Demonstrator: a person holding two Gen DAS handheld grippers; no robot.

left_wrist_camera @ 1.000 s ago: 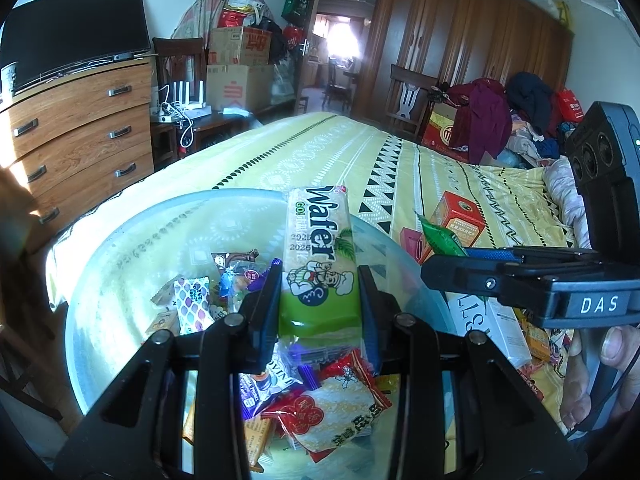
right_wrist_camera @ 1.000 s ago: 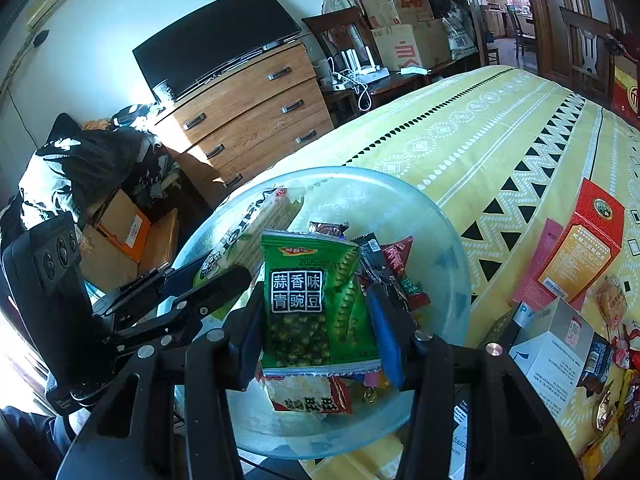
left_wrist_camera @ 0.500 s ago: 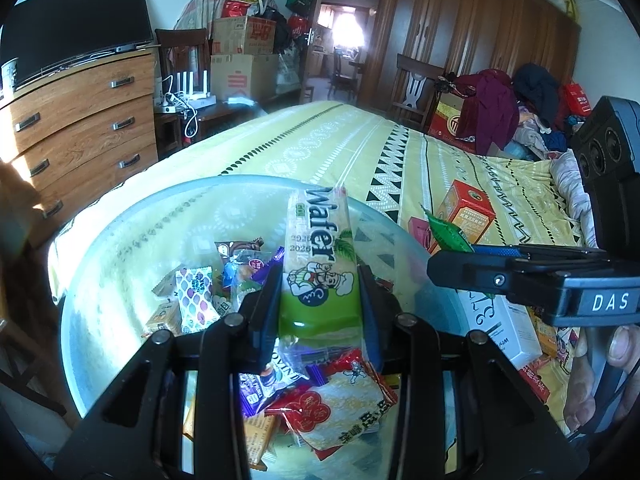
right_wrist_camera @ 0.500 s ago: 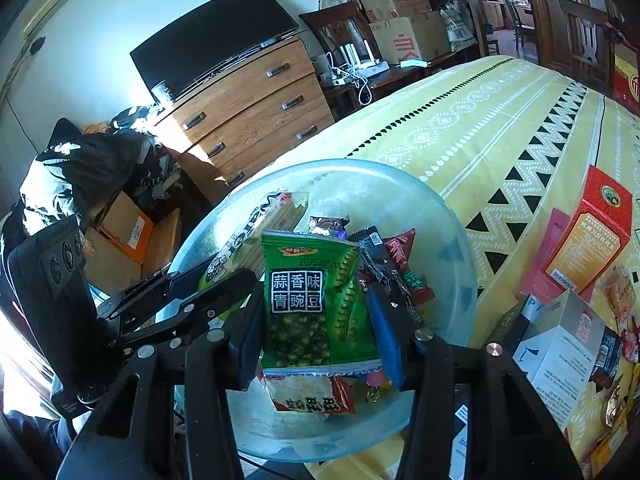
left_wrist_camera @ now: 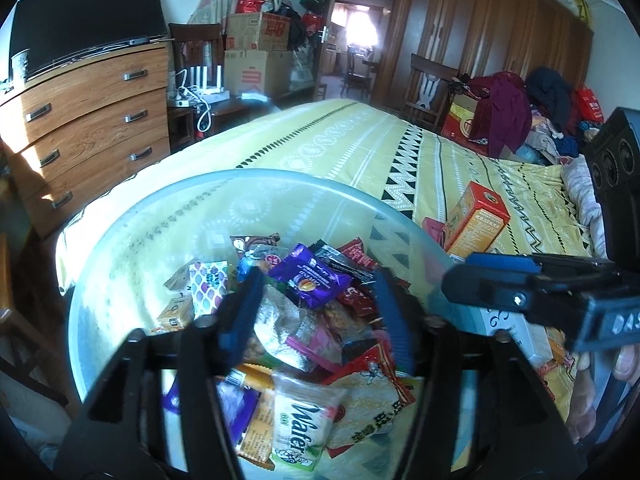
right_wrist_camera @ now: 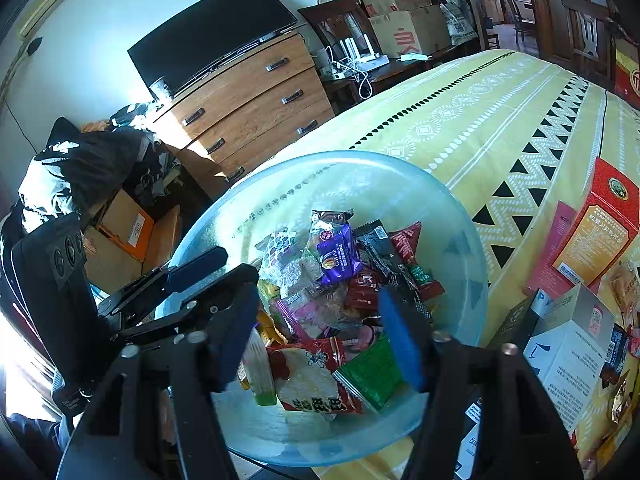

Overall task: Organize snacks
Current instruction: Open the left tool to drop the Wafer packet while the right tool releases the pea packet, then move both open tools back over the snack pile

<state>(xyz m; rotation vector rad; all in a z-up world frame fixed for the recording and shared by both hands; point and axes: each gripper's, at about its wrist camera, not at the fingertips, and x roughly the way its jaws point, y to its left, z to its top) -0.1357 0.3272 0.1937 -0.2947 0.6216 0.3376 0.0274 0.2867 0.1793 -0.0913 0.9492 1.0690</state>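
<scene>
- Left wrist view: left gripper [left_wrist_camera: 316, 312] hangs over the clear bowl [left_wrist_camera: 132, 240], jaws spread wide, nothing between them.
- Wafer pack [left_wrist_camera: 300, 428] lies loose in the bowl, at the near edge of the pile, below the left fingers and apart from them.
- Right gripper [right_wrist_camera: 320, 328] is also over the bowl, pointed down into it, jaws apart and empty. In the left wrist view it comes in from the right, fingers side-on at the bowl's rim.
- Green pea bag [right_wrist_camera: 370, 376] lies in the bowl just inside the right-hand blue pad [right_wrist_camera: 400, 340]; cannot tell if they touch.
- Bowl sits on the corner of the bed [right_wrist_camera: 480, 120], on the yellow patterned sheet.
- Bowl contents: a heap of small wrapped snacks. On top, a purple packet [left_wrist_camera: 310, 280]; a red-and-white rice cracker bag [right_wrist_camera: 316, 376] next to the green bag; dark and red sachets toward the far side; a small patterned white pack [left_wrist_camera: 210, 286] at the left edge of the heap.
- Outside the bowl, on the sheet to its right: an orange-red box [right_wrist_camera: 600, 220], a white carton [right_wrist_camera: 568, 344] nearer, more small packs along the right edge.
- Thumb visible at the far right of the left wrist view, behind the right gripper's body.
- Wooden dresser [right_wrist_camera: 248, 100] with a TV [right_wrist_camera: 212, 28] on it stands beyond the bed.
</scene>
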